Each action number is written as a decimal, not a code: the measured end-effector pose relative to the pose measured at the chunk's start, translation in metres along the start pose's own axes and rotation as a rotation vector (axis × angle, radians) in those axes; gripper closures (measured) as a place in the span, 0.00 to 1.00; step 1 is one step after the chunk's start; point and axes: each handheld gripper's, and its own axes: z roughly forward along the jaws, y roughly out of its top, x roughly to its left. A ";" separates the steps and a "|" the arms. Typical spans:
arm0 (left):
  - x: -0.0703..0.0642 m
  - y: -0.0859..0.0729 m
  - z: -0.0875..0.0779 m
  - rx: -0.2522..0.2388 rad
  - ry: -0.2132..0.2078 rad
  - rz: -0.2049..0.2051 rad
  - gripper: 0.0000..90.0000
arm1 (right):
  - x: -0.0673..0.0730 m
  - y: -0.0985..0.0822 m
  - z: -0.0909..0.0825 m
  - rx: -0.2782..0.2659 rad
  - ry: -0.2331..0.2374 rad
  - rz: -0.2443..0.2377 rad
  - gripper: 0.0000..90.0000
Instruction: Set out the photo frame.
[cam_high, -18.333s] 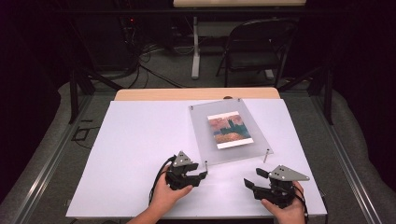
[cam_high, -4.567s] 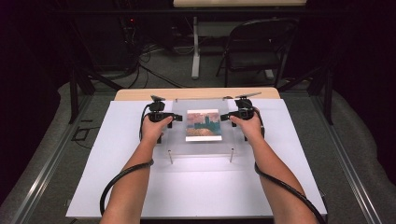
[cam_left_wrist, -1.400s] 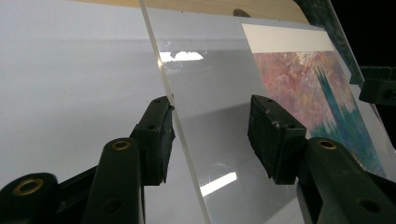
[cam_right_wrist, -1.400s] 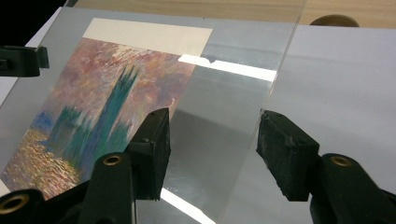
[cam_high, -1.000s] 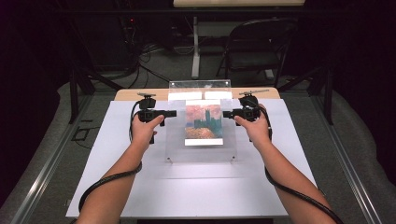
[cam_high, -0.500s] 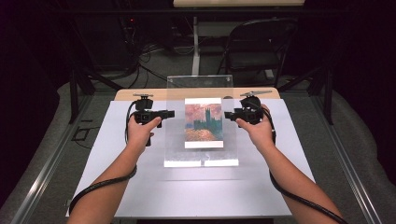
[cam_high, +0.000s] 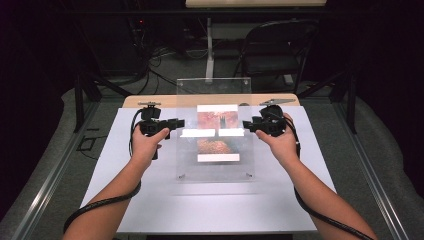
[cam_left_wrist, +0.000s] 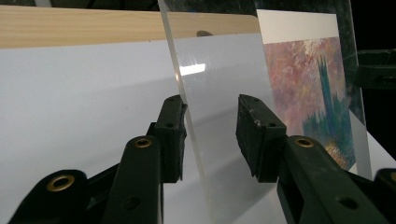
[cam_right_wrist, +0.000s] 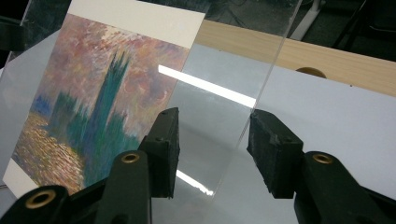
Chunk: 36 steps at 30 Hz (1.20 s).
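**Clear picture frame, raised on edge between 2 grippers**

Item 1: clear plastic frame (cam_high: 214, 130) with a painted print (cam_high: 217, 132) inside; it stands tilted up over the white table (cam_high: 150, 200), far edge high, near edge low by the table with 2 small metal studs at its near corners; the print shows a dark tower against pink and orange sky, with a pale border at top and bottom.

Item 2: my left gripper (cam_high: 176, 122), level, at the frame's left edge; in the left gripper view that edge runs between my 2 black pads (cam_left_wrist: 259, 135); the left pad looks to touch the sheet, the right pad stands apart from it; the jaws have just been closing, half-wide, not yet clamped.

Item 3: my right gripper (cam_high: 247, 125), level, at the frame's right edge; in the right gripper view the edge lies between the pads (cam_right_wrist: 273, 149), gaps on both sides; jaws have just been closing, no grip yet.

Item 4: wooden strip (cam_high: 150, 101) along the table's far side.
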 end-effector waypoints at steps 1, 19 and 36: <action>-0.001 0.000 -0.002 -0.002 0.001 0.006 0.70 | 0.001 0.000 -0.001 0.001 -0.001 -0.004 0.60; -0.020 -0.013 -0.027 -0.044 0.000 0.068 0.74 | 0.017 -0.010 -0.031 -0.055 -0.005 -0.061 0.68; -0.029 -0.025 -0.044 -0.077 -0.025 0.096 0.78 | 0.025 -0.018 -0.050 -0.088 0.007 -0.061 0.75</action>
